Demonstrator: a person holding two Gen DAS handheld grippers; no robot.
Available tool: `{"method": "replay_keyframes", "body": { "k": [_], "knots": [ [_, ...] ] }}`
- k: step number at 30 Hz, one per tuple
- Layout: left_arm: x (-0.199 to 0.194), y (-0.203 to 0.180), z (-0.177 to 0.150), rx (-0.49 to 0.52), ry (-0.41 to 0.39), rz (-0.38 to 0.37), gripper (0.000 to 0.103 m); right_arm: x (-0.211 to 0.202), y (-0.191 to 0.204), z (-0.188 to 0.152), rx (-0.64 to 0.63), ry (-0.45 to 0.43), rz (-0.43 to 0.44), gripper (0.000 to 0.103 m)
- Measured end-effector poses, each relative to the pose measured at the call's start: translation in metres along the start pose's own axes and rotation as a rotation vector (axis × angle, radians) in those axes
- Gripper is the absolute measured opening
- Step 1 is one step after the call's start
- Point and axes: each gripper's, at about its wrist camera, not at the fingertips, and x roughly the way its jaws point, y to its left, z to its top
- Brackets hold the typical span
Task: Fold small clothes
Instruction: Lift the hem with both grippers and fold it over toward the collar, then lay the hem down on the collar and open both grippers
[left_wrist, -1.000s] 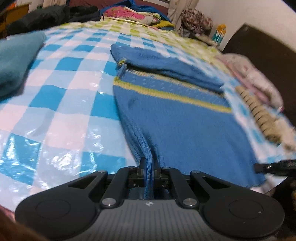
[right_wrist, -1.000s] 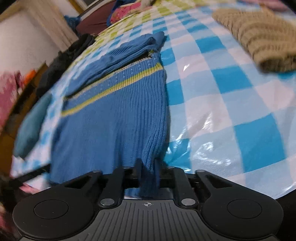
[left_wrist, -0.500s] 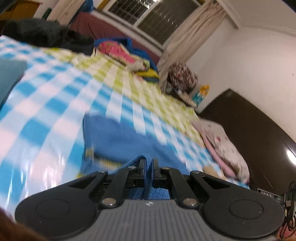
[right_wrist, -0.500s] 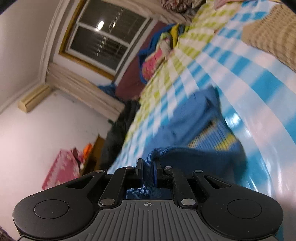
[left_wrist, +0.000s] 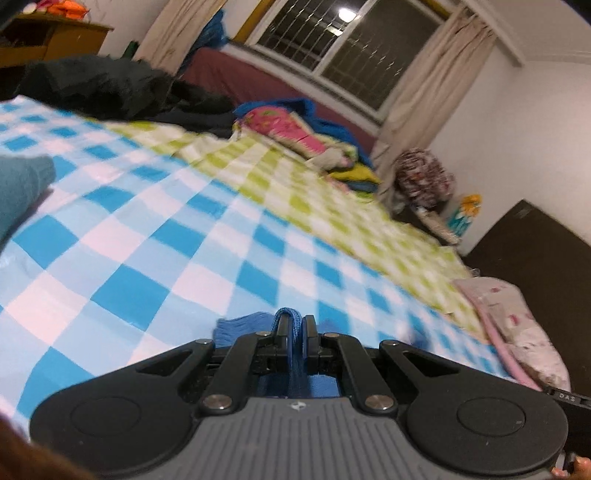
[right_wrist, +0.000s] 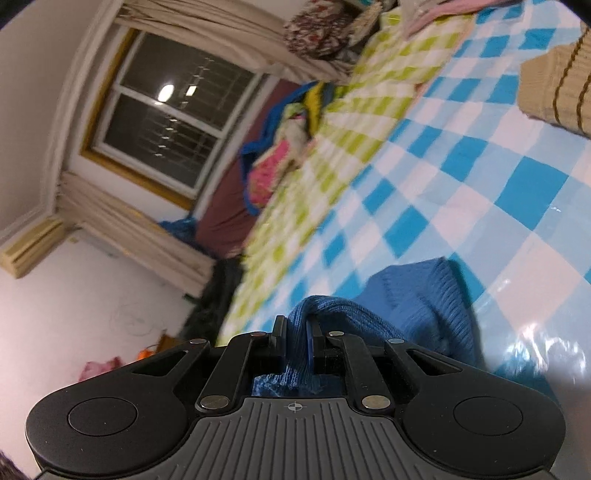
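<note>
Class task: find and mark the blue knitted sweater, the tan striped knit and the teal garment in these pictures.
blue knitted sweater (right_wrist: 417, 295), right wrist view, on the ribbed fold beyond the fingers.
tan striped knit (right_wrist: 554, 88), right wrist view, on its middle, near a brown stripe.
teal garment (left_wrist: 18, 188), left wrist view, on its visible corner.

1. Looking like a home bedroom: bed (left_wrist: 258, 229) w/ blue-and-green checked sheet taking up most of both views.
2. Barred window (left_wrist: 332, 48) w/ beige curtains (left_wrist: 432, 77) sitting behind it, dark outside.
3. Clothes lying around: dark pile (left_wrist: 110, 88), pink/multicolour bundle (left_wrist: 295, 129), beige knit (right_wrist: 557, 85).
4. Wooden cabinet (left_wrist: 55, 37) standing by plain white walls.
</note>
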Motion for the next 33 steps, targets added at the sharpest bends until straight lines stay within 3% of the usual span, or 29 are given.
{"method": "replay_keyframes", "body": {
  "k": [9,15,17,18,20,23,26,30,33],
  "knots": [
    [0.026,0.007,-0.002,-0.021,0.004,0.065,0.011,0.025,-0.022,0.007,0.036,-0.017,-0.095,0.011],
    [0.019,0.003,0.003,0.034,-0.053,0.154,0.012,0.028,-0.025,0.009,0.063,-0.034,-0.103,0.015],
    [0.013,-0.001,0.002,0.060,-0.070,0.176,0.012,0.025,-0.023,0.008,0.051,-0.035,-0.089,0.028],
    [0.011,-0.004,0.001,0.076,-0.077,0.180,0.012,0.023,-0.020,0.008,0.038,-0.046,-0.083,0.031],
    [0.005,-0.010,-0.004,0.108,-0.082,0.171,0.013,0.022,-0.014,0.011,0.003,-0.074,-0.074,0.050],
    [-0.001,-0.022,-0.012,0.186,-0.093,0.172,0.014,0.017,-0.005,0.013,-0.058,-0.095,-0.078,0.050],
    [0.002,-0.034,-0.021,0.267,-0.071,0.155,0.017,0.018,0.002,0.009,-0.161,-0.084,-0.150,0.050],
    [0.012,-0.041,-0.031,0.312,-0.030,0.153,0.024,0.030,0.004,-0.001,-0.291,-0.026,-0.255,0.050],
    [0.023,-0.038,-0.033,0.329,-0.007,0.198,0.033,0.037,0.002,-0.008,-0.354,0.008,-0.294,0.050]
  ]
}}
